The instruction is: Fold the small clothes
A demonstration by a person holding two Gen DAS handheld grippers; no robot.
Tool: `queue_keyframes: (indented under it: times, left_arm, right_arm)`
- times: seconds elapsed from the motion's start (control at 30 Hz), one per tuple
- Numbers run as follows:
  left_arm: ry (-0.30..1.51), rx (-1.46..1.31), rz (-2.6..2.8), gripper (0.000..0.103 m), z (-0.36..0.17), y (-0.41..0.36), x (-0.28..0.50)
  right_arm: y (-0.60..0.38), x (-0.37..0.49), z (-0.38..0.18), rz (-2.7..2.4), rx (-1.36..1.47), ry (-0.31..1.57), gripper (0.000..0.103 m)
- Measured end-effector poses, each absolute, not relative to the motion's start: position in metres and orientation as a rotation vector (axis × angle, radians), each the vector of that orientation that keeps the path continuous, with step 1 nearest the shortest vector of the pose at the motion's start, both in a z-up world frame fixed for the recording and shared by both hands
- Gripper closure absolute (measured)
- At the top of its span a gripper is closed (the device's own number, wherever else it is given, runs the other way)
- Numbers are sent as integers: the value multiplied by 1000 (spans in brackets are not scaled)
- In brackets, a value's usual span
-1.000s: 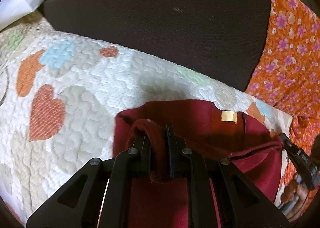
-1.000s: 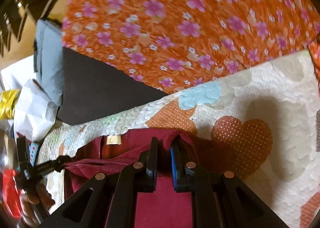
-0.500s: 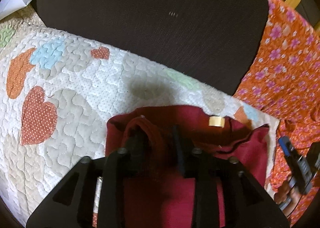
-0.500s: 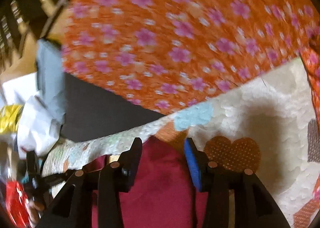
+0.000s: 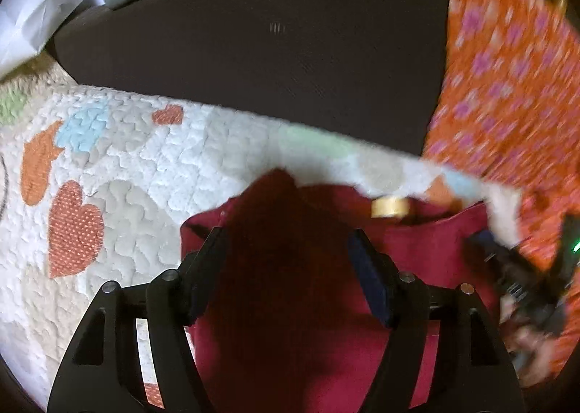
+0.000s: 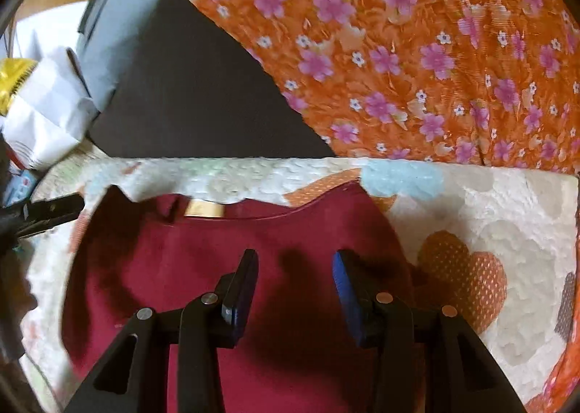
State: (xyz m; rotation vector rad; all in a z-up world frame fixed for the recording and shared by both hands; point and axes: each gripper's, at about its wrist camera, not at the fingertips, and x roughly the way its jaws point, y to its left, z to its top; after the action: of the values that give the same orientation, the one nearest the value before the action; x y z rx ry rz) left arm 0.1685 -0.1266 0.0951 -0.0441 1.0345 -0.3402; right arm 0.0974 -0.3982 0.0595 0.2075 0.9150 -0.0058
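From the left wrist camera, a dark red knit garment (image 5: 290, 304) lies flat on a white quilted cover stitched with orange, blue and green hearts (image 5: 137, 174), its neckline pointing away from the lens. A small tan sewn-in label (image 5: 388, 207) sits just inside the collar, too blurred for any writing to be read. The left gripper (image 5: 286, 242) hangs over the garment with its black fingers spread wide; its jaws have just been opening, and only flat red cloth shows between them, with nothing pinched. Beyond the quilt lies a dark brown cushion-like pad (image 5: 253, 40), with white paper (image 5: 32, 18) at the far left and an orange cloth printed with pink flowers (image 5: 507, 87) at the right. Low at the right edge the right gripper (image 5: 514, 268) shows only as a dark blur. From the right wrist camera, the same garment (image 6: 203, 257) spreads under the right gripper (image 6: 295, 268), whose fingers, one faced with a blue pad (image 6: 344, 282), stand apart above the cloth and pinch nothing. The tan label (image 6: 203, 210) again shows no legible print. The orange flowered cloth (image 6: 417, 50) fills the upper right, the brown pad (image 6: 188, 97) lies behind the quilt (image 6: 489, 217), and crumpled white paper (image 6: 43, 123) lies beside a yellow packet (image 6: 14, 79) at the left. The tip of the left gripper (image 6: 50, 210) enters from the left edge.
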Motion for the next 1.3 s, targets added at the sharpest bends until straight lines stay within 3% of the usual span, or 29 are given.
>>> queue_keyframes:
  times: [0.37,0.77,0.97,1.17,1.3]
  left_arm:
    - [1060,-84,-236,34,48,-110,200]
    - [1029,-109,-306,34,86,-90,141]
    - [1102,-8,-256,34,57,-98,104]
    - [1134,-75,-246,33,40,-84,91]
    - [1127,-95,-261,33,37,-80,86]
  right_arm:
    - [-418,125,34,-164,173,935,65]
    - [-402,51,78,-43,190,908,65]
    - [-387,39,43,-50,114,999,64]
    - [-367,47,80,40,195,934,65]
    - [-326,81,88,149,66,913,64]
